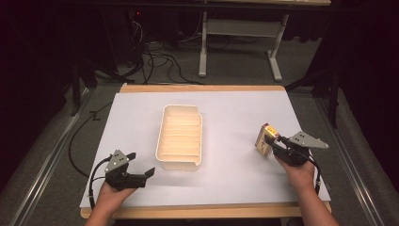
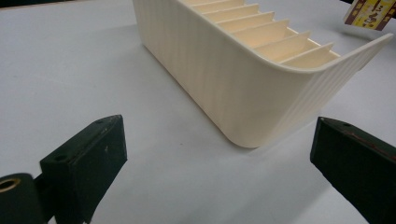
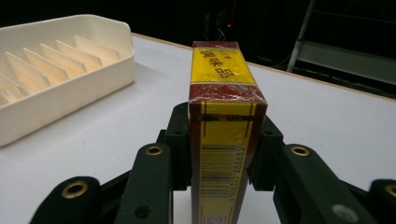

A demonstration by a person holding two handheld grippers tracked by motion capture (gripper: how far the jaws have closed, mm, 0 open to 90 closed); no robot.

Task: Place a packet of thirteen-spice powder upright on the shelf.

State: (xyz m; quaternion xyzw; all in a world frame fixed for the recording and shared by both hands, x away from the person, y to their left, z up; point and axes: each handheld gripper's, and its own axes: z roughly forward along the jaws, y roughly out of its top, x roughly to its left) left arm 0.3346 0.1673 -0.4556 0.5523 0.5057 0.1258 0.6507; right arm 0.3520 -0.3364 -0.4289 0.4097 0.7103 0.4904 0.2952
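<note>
The left gripper [image 2: 219,172], jaws wide apart, faces the cream tray's [image 2: 243,93] corner, apparently without touching.

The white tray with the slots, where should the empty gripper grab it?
Grip the cream tray's near short wall, one finger outside, one in the first slot. Come from above on the left gripper's side: the rim there is thin and open, and the whole tray looks too wide.
</note>
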